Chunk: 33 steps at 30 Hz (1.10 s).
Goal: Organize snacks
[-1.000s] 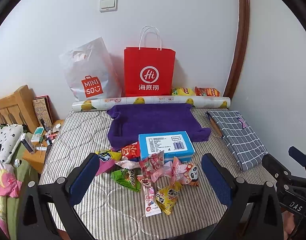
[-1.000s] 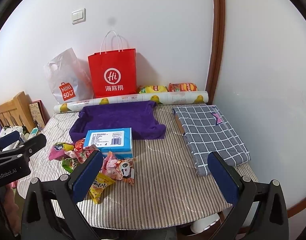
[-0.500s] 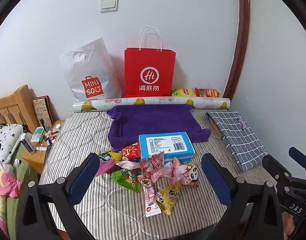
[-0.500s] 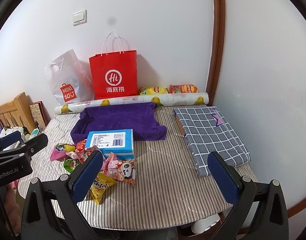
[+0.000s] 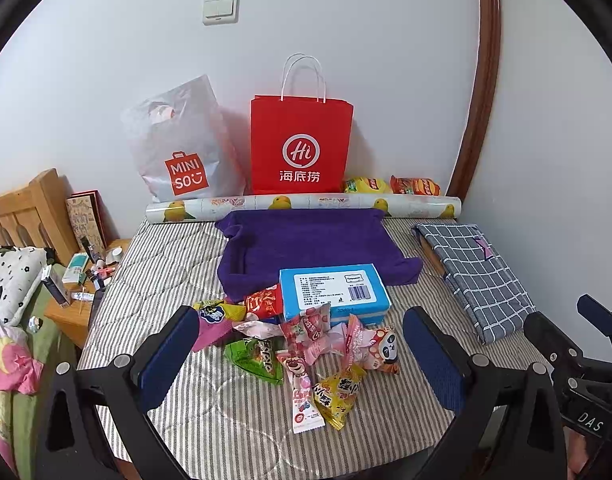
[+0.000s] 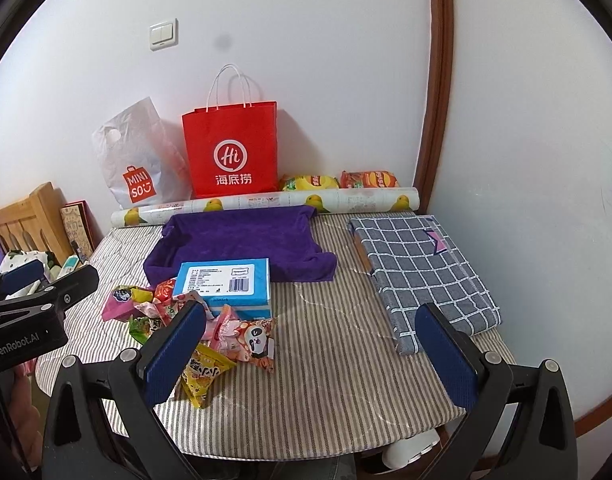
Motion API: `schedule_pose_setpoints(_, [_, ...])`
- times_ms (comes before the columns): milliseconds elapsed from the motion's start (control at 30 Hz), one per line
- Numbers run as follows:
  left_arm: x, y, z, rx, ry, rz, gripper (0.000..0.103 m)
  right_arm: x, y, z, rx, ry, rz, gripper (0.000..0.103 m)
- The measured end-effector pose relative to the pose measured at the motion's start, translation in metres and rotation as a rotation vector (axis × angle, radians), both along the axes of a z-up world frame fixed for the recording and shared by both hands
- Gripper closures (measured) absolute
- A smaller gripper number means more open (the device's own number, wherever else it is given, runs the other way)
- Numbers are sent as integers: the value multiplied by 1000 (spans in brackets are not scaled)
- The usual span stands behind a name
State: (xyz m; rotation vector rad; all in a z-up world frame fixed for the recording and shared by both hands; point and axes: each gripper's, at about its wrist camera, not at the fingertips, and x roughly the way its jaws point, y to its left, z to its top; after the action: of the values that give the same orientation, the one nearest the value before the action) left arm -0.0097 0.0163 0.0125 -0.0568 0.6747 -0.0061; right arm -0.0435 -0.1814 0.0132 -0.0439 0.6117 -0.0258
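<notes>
A heap of small snack packets (image 5: 306,344) (image 6: 210,320) lies on the striped table cover, near its front edge. A blue box (image 5: 333,291) (image 6: 226,282) rests just behind the heap, overlapping a purple cloth tray (image 5: 306,240) (image 6: 242,236). My left gripper (image 5: 302,354) hovers open above the packets, holding nothing. My right gripper (image 6: 311,354) is open over bare striped cloth to the right of the heap, also with nothing in it. Two chip bags (image 5: 389,186) (image 6: 337,181) lie by the wall.
A red paper bag (image 5: 301,148) and a white plastic bag (image 5: 182,148) lean on the wall behind a printed roll (image 5: 302,205). A folded checked cloth (image 5: 473,276) (image 6: 421,276) lies on the right. A cluttered bedside stand (image 5: 82,280) is at left.
Both views have shifted only slightly; nothing on the table has moved and both grippers remain open.
</notes>
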Motion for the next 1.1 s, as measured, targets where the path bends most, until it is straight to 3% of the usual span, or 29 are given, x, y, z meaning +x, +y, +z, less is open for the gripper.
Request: schedule_pose_setpoints(1100, [0, 3, -2, 0, -4, 8, 1, 0, 5, -1, 3, -18, 4, 0])
